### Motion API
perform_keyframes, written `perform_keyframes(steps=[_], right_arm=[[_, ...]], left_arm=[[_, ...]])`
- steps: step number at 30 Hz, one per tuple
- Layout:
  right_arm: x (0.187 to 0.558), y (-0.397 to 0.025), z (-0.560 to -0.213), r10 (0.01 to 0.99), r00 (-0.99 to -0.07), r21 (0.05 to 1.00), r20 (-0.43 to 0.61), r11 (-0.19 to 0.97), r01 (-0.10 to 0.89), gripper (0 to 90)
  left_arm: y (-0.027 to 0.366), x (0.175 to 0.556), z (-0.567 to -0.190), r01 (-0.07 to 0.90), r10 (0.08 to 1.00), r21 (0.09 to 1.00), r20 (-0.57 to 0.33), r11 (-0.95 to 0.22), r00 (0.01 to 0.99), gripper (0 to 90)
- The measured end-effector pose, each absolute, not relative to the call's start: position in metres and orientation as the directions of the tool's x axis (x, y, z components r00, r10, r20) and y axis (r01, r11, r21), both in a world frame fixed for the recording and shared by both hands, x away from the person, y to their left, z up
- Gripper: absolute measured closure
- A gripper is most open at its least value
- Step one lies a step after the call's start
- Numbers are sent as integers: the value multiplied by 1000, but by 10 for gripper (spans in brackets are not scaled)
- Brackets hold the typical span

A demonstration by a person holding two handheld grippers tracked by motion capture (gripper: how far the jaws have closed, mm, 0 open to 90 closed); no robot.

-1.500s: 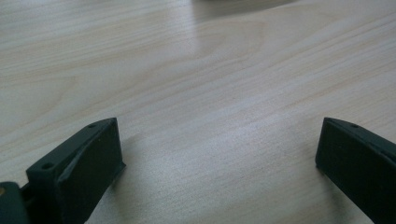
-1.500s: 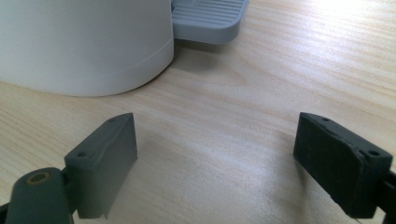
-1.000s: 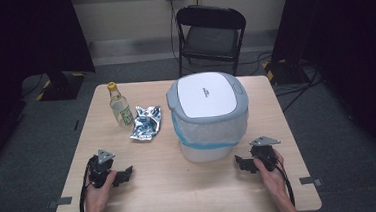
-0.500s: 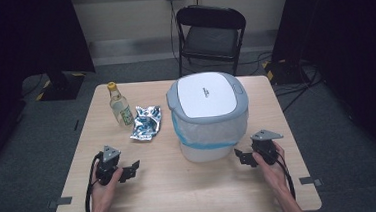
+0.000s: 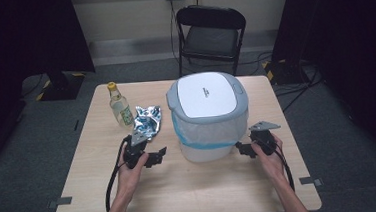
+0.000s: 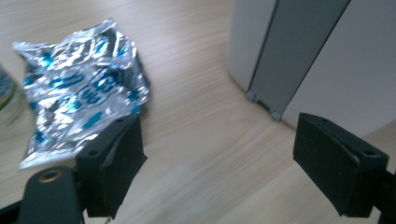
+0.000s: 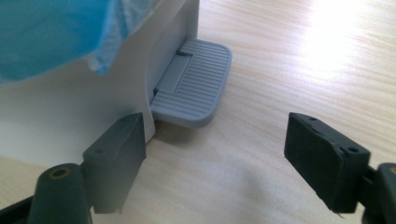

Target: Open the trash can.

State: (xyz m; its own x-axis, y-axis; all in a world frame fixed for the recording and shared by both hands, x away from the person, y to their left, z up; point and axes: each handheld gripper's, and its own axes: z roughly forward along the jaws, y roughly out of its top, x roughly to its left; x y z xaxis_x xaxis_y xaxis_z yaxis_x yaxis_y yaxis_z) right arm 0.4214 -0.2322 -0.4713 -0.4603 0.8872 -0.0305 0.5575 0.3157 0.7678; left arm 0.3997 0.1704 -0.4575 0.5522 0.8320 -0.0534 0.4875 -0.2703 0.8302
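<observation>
Nothing looks done yet; the job reads as trash into the bin, judging from the layout. Far left on the table [image 5: 92, 193] stands a bottle [image 5: 120, 104], upright, untouched. Just right of it lies the foil wrapper [image 5: 148, 120], crumpled, flat on the wood, near the bin but apart from it. The left gripper [image 5: 155, 157] sits just below the wrapper, jaws wide, holding nothing; in the left gripper view the wrapper [image 6: 81, 88] lies ahead and left of the jaws, not between them. The bin [image 5: 209, 115] stands mid-table, lid shut, blue liner showing under the rim. The right gripper [image 5: 243, 149] is low by the bin's right base, jaws wide and empty, with the pedal [image 7: 194, 84] just ahead, not yet pressed. Left to do: open the lid, grab the wrapper, drop it in.
</observation>
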Motion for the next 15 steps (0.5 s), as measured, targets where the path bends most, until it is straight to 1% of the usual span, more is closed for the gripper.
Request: perform_keyframes(steps=[7,10,14,15], right_arm=[[431,-233,-475,887,-460,770,-31,315,555,222],[436,-231,-476,891,-453,779,-33,307,547,252],[439,-233,-479,891,-454,786,-19,294,543,236],[439,-234,-480,886,-463,787,-6,290,544,272]], left_arm=[[158,413,-469,521,830,822,-116,-228,546,161],[152,414,-472,516,830,822,-101,-241,548,161],[144,416,-476,515,823,813,-82,-271,563,162],[142,416,-477,512,822,815,-81,-270,564,162]])
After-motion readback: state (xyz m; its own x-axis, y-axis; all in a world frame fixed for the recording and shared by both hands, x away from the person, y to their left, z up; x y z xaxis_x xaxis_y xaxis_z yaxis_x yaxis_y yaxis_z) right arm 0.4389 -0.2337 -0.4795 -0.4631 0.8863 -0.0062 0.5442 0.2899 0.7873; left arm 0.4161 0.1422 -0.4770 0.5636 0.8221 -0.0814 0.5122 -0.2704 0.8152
